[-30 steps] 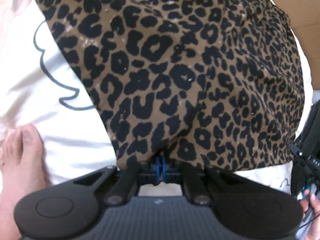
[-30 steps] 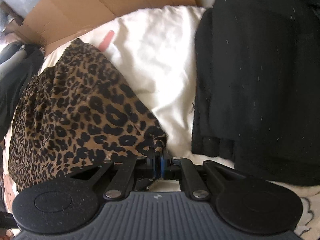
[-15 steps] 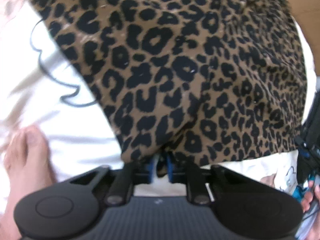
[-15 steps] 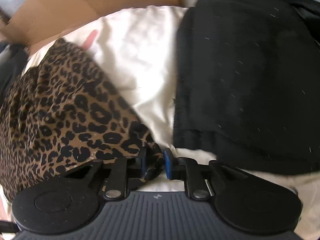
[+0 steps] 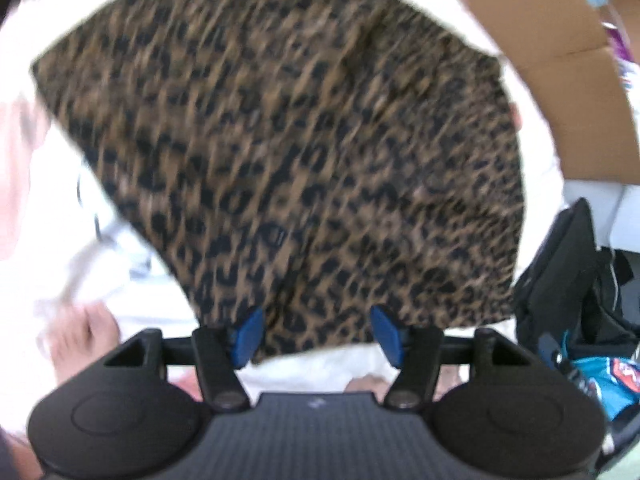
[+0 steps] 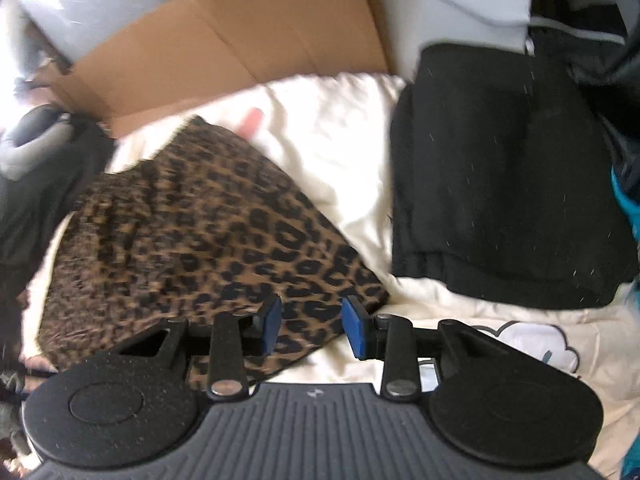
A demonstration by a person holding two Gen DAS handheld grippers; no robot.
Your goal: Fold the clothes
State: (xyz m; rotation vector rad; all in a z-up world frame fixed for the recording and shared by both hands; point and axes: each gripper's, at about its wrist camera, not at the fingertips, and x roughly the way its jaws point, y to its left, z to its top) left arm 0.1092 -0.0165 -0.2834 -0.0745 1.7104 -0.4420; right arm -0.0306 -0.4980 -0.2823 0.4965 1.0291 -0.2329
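My left gripper [image 5: 316,334]: black body, ribbed grey-black plate at the base with a small pale logo mark, a round black disc moulded at each side. Two flat link arms, each pinned by a silver screw, carry fingers with blue pads [image 5: 247,336]. My right gripper [image 6: 310,326]: same build, discs dusted with pale specks, a triangular cut-out beside its left link, blue pads [image 6: 356,330] too.

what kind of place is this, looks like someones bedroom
Probably a bedroom or other home room: a leopard-print garment and folded black clothes lie on white bedding, with a cardboard box behind.
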